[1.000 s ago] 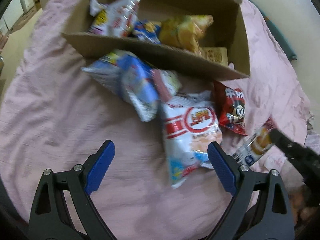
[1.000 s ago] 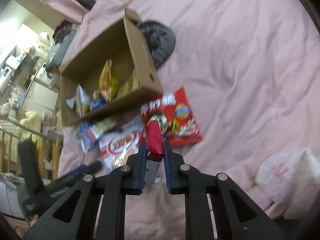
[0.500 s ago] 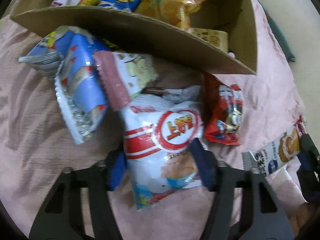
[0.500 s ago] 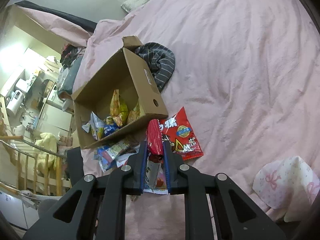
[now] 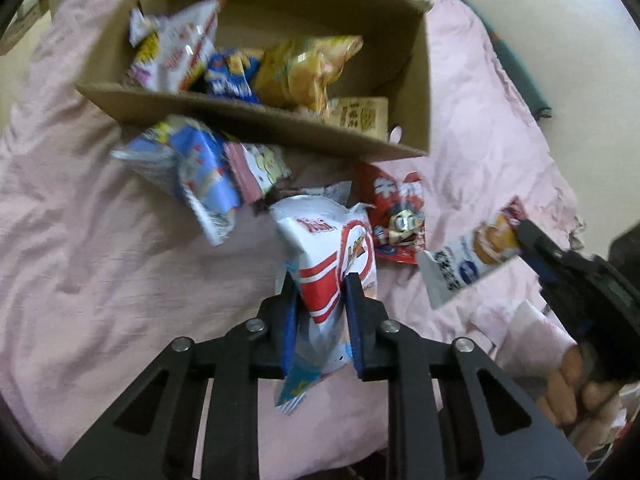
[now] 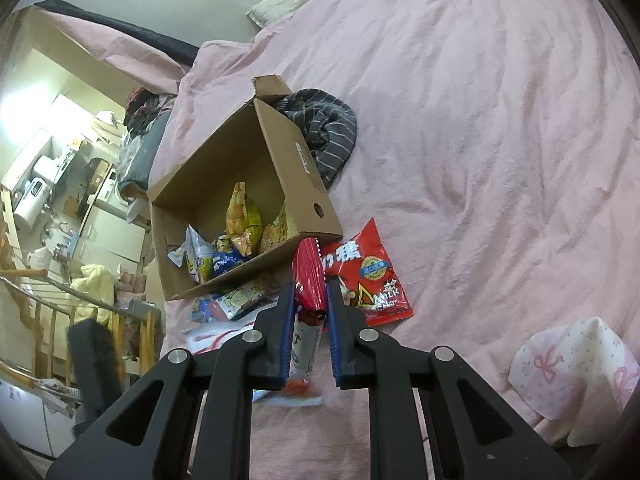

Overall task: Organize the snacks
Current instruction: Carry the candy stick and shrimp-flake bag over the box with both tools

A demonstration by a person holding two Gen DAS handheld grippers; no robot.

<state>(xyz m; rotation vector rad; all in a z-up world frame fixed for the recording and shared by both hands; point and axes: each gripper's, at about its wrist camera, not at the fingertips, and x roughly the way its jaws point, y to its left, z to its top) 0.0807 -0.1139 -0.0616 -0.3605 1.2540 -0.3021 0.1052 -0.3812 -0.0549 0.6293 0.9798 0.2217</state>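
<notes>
My left gripper [image 5: 320, 280] is shut on a white and red shrimp-chip bag [image 5: 336, 252], lifted off the pink bedspread. My right gripper [image 6: 310, 286] is shut on a long red and white biscuit packet [image 6: 308, 276]; that packet also shows in the left wrist view [image 5: 468, 256] at the right. An open cardboard box [image 5: 256, 120] holds several snack bags and also shows in the right wrist view [image 6: 304, 168]. Loose on the bed are a blue and white bag [image 5: 204, 176], a pink-edged packet [image 5: 256, 168] and a red milk candy bag [image 5: 400, 216], [image 6: 364, 276].
A striped grey garment [image 6: 324, 128] lies behind the box. A white cloth with pink bows [image 6: 576, 368] lies at the right on the pink bedspread [image 6: 480, 120]. Shelves, appliances and a wooden rail [image 6: 48, 280] stand off the bed's left side.
My left gripper moved onto the shrimp-chip bag, shut on it and raised it. My right gripper, holding the biscuit packet, rose and drew back from the box.
</notes>
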